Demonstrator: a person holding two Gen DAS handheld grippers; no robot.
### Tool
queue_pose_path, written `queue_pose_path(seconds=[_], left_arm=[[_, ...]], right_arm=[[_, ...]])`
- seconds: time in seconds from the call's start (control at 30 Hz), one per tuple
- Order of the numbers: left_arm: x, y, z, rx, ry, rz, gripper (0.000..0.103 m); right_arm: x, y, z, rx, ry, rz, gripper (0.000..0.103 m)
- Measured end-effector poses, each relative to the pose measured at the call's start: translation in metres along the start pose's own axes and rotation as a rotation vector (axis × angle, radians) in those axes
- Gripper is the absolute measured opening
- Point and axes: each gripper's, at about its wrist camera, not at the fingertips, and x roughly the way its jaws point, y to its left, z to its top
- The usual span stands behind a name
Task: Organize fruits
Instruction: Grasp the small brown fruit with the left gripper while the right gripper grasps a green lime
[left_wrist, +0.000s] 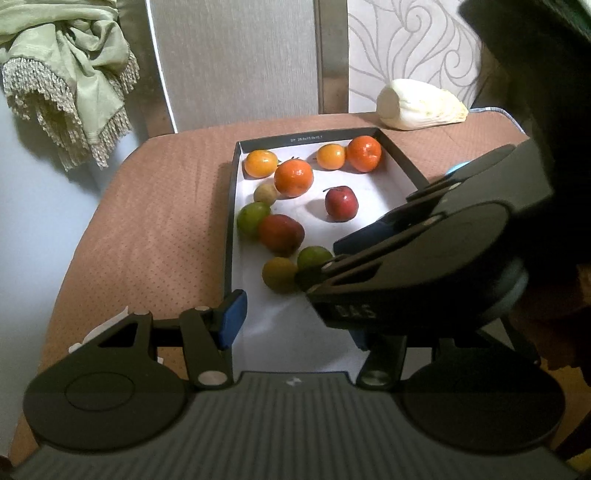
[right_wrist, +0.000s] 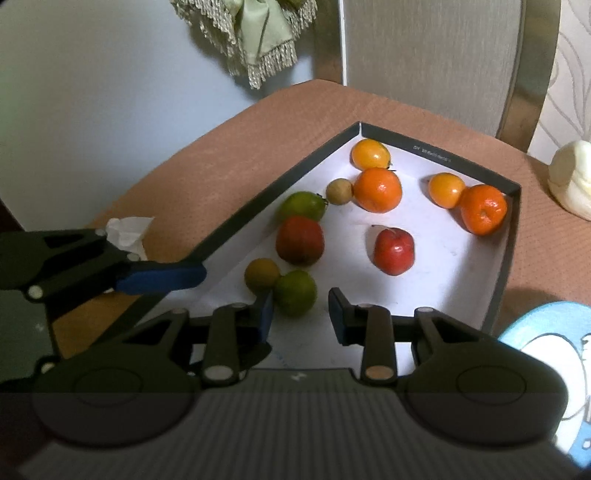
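A black-walled tray (left_wrist: 229, 206) (right_wrist: 258, 206) with a white floor holds several fruits. Oranges (left_wrist: 293, 178) (right_wrist: 377, 189) lie at its far end, a red apple (left_wrist: 341, 203) (right_wrist: 393, 251) in the middle, green and red fruits along its left wall. My right gripper (right_wrist: 301, 317) is open, its fingers just short of a green fruit (right_wrist: 295, 293) (left_wrist: 314, 257) that lies beside a brownish fruit (right_wrist: 261, 273) (left_wrist: 279, 274). It also shows in the left wrist view (left_wrist: 406, 251). My left gripper (left_wrist: 295, 325) is open and empty over the tray's near end; its right finger is hidden.
The tray lies on a brown cushioned seat (left_wrist: 147, 229). A white oblong vegetable (left_wrist: 421, 105) lies at the back right. A crumpled tissue (right_wrist: 127, 230) lies left of the tray. A blue and white object (right_wrist: 554, 369) is at the right. A green fringed cloth (left_wrist: 70, 74) hangs behind.
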Motion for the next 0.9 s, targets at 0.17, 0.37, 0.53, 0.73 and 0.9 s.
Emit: queue_pose_path(seconds=[0.17, 0.37, 0.53, 0.73, 0.9], left_arm=[[0.003, 0.0, 0.002, 0.002, 0.002, 0.0, 0.063], [0.009, 0.0, 0.007, -0.003, -0.009, 0.019, 0.063], [0.016, -0.001, 0.013, -0.008, -0.017, 0.036, 0.063], [0.028, -0.004, 0.017, -0.03, 0.009, 0.013, 0.062], [0.037, -0.007, 0.019, -0.04, 0.021, 0.013, 0.059]], right_arm=[[0.003, -0.001, 0.002, -0.004, 0.001, 0.017, 0.028], [-0.017, -0.011, 0.002, 0.047, -0.039, 0.001, 0.028], [-0.049, -0.016, -0.003, 0.09, -0.094, -0.029, 0.027], [-0.083, -0.024, -0.008, 0.136, -0.147, -0.052, 0.027], [-0.102, -0.024, -0.014, 0.153, -0.172, -0.063, 0.027]])
